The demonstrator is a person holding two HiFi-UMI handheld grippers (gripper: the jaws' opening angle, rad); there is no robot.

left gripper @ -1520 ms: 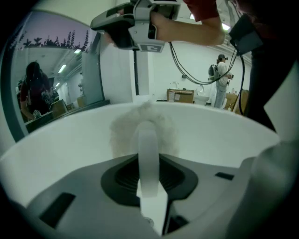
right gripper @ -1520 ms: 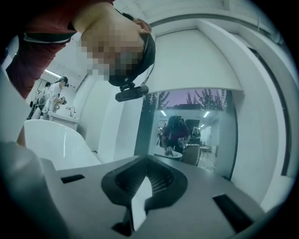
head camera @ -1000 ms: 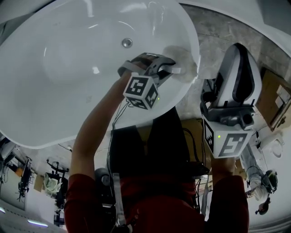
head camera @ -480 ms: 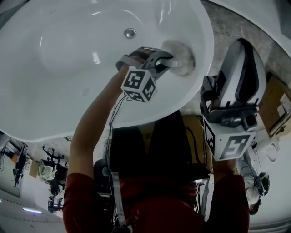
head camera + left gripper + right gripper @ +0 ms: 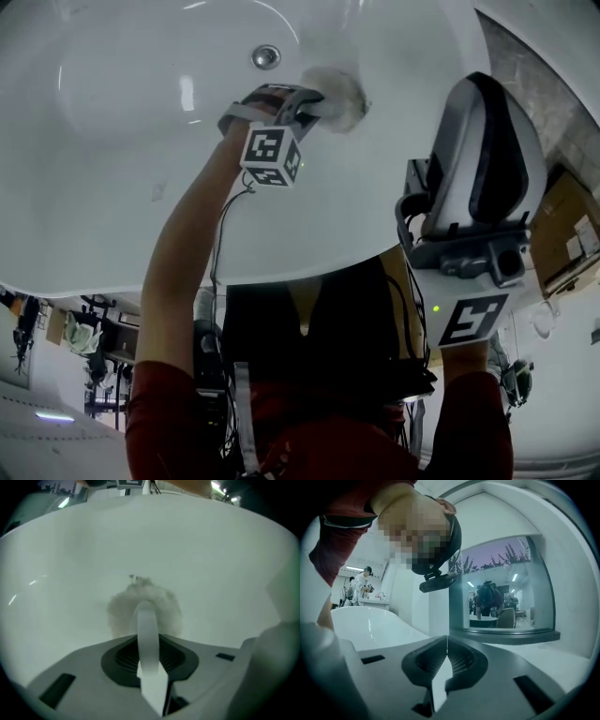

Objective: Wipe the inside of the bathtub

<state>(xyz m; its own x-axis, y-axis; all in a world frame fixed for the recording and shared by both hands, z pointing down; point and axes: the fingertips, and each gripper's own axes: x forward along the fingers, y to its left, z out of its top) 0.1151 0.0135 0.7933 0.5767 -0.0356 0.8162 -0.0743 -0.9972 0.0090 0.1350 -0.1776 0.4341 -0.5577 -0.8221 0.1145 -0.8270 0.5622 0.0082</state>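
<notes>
A white bathtub fills the upper head view, its drain near the top. My left gripper is inside the tub, shut on a fluffy white cloth pressed against the tub's inner wall right of the drain. In the left gripper view the cloth bulges round the closed jaws against the white tub wall. My right gripper is held up outside the tub rim, jaws shut with nothing between them.
The right gripper view looks away from the tub at a window with a sill, the person's head above it, and people standing at the far left. The tub rim runs just in front of the person's body.
The left gripper has slid the cloth leftward along the tub wall, from near the rim toward the drain. The right gripper has stayed raised beside the tub.
</notes>
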